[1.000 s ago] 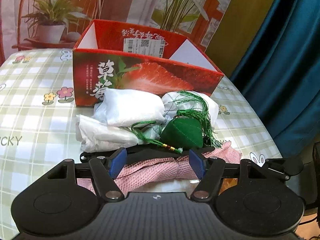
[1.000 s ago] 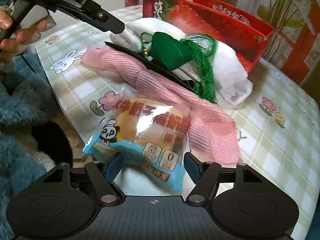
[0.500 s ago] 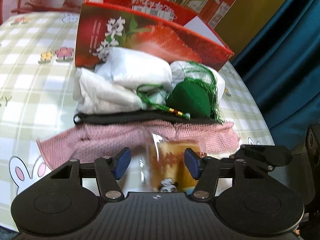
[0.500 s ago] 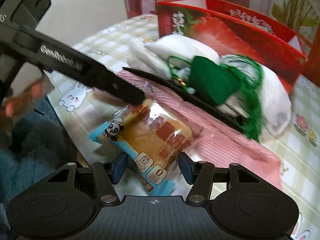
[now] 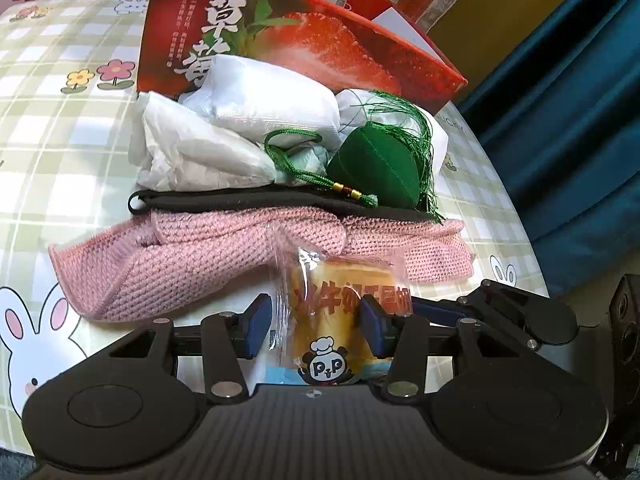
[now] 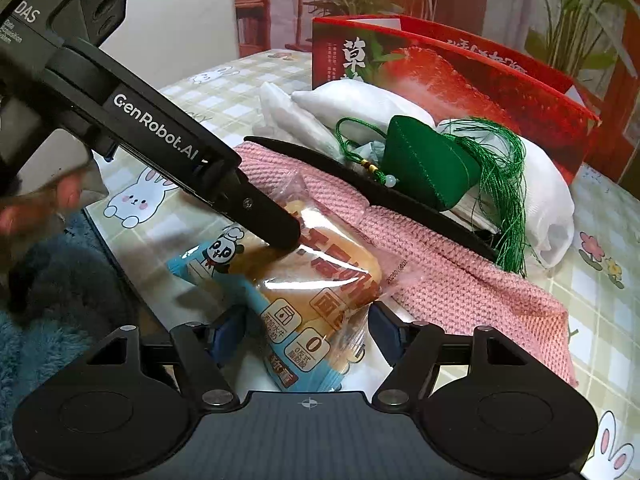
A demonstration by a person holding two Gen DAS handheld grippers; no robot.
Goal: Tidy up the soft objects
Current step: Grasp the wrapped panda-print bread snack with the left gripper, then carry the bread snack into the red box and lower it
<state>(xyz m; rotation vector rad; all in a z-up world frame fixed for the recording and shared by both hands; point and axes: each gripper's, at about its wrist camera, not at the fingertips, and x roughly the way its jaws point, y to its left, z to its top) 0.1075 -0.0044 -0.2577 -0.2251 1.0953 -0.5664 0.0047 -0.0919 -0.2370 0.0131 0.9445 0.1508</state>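
Left wrist view: left gripper point(image 5: 313, 330) sits low at the near table edge, jaws closing with the wrapped bread point(image 5: 340, 312) between them; the right pad looks to touch the wrapper, the left pad shows a gap, so no firm pinch yet.
Right wrist view: right gripper point(image 6: 298, 330) has its jaws opening around the same packet point(image 6: 316, 280); pads stand just off the film on both sides.
Crossing tool: the left gripper's finger point(image 6: 276, 228) reaches in from the left and presses on top of the packet.
Packet's place: near edge of the table point(image 5: 60, 132), its far end lying against the pink knit cloth point(image 5: 180, 264).
Pile behind: black strip point(image 5: 240, 202), green tasselled sachet point(image 5: 376, 172) and white pouches point(image 5: 272, 96) stacked farther back, up against the red strawberry box point(image 5: 300, 44).
Step in hand: I'd call this a handover, right letting go as left takes hold.
Next move: left needs to finish closing gently, since bread squashes, then lift clear and carry it to the far box.
Watch for: slippery film sliding out of a half-made grip.
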